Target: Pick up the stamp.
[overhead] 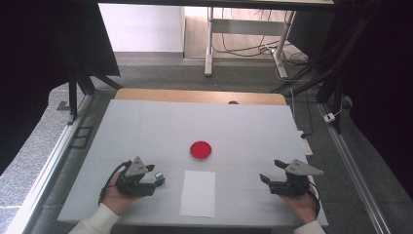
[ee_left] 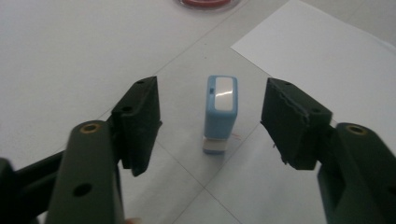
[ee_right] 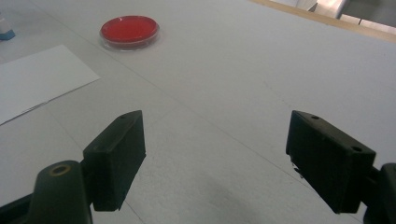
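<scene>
Your left gripper (ee_left: pixel 212 123), jaws apart and not yet touching, straddles the small blue stamp (ee_left: pixel 221 109) standing upright at the centre of the left gripper view on the tabletop (ee_left: pixel 70 56), dead ahead.

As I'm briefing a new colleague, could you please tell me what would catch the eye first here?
The round red dish stands out mid-table on the white table. Nearer, a small blue stamp stands upright between the open jaws of the left hand-held gripper, untouched, beside a white paper sheet.
</scene>
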`<state>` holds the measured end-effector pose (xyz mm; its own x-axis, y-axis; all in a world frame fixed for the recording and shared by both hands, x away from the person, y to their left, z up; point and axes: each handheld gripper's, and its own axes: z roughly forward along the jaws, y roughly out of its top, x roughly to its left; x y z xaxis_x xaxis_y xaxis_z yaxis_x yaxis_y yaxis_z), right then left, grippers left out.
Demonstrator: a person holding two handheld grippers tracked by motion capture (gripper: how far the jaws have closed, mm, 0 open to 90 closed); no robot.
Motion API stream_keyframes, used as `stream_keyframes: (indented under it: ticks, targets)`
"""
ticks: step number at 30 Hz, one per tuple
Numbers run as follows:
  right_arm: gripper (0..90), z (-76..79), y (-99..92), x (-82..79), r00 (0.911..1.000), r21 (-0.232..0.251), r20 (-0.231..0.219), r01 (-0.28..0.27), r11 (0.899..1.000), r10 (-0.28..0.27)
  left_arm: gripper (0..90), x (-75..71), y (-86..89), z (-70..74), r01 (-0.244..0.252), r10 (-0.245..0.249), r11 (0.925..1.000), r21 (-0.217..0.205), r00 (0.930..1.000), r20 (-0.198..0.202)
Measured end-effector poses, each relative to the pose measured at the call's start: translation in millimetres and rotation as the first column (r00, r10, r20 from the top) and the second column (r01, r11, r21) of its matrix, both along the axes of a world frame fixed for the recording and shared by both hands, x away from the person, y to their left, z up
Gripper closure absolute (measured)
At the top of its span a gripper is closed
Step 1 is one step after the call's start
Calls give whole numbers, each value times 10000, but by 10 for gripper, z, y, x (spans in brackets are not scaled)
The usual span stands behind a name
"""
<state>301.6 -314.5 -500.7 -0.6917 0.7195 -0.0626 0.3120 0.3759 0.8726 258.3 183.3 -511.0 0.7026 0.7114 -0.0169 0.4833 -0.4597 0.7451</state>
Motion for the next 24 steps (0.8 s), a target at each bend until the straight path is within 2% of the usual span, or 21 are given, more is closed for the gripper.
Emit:
stream_keyframes:
  ticks: [8,15,24]
  targets:
    - [195,-5,-2,3,10000,-30,-32,18,10000,-18,500,33,-43,-39,139,-140,9994,325,9999,43]
    - [196,-4,-6,-1,10000,-68,-14,75,9999,-75,600,44,-43,-44,54,-59,9995,298,9999,160]
    - [196,-9,-7,3,10000,-89,-34,52,9999,-53,719,38,-49,-46,223,-232,9992,334,9993,287]
